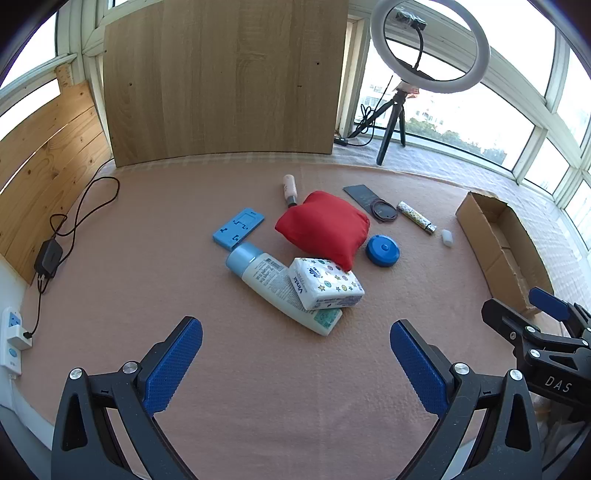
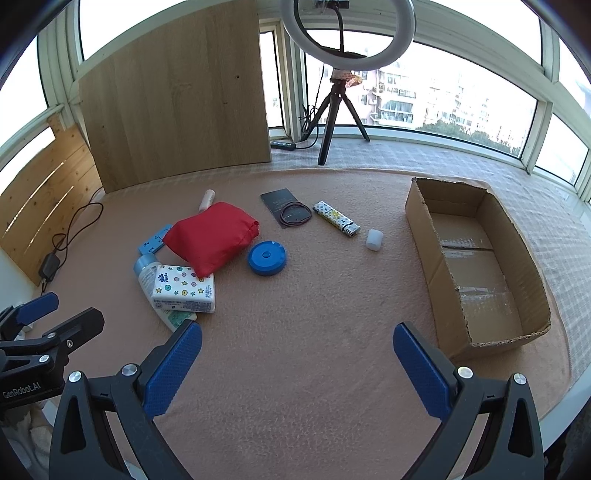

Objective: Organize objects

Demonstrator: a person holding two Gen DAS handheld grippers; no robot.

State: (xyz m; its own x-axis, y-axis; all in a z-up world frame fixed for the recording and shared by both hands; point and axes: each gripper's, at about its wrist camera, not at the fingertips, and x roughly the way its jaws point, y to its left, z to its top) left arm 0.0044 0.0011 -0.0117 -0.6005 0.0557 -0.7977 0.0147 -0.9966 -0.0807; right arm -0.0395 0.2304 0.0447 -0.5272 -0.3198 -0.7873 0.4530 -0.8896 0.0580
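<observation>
A red pouch (image 1: 323, 227) (image 2: 212, 236) lies mid-table on the pink cloth. A tissue pack (image 1: 327, 284) (image 2: 183, 284) rests on a white bottle with a blue cap (image 1: 273, 284) (image 2: 147, 271). Around them lie a blue round case (image 1: 383, 250) (image 2: 266, 257), a blue plastic block (image 1: 238, 229) (image 2: 153, 240), a patterned lighter (image 1: 415, 217) (image 2: 336, 218), a dark card with a hair tie (image 1: 371, 203) (image 2: 286, 210), a small white cap (image 1: 447, 237) (image 2: 374, 239) and a pink tube (image 1: 289, 188) (image 2: 206, 199). An empty cardboard box (image 1: 495, 240) (image 2: 476, 258) sits right. My left gripper (image 1: 295, 354) and right gripper (image 2: 297, 358) hover open near the front edge.
A wooden board (image 1: 225, 81) stands at the back and a ring light on a tripod (image 1: 428, 48) (image 2: 347, 33) by the windows. A power adapter with cable (image 1: 50, 254) and a wall socket (image 1: 13, 332) sit at the left. The right gripper's body (image 1: 543, 343) shows at the left view's edge.
</observation>
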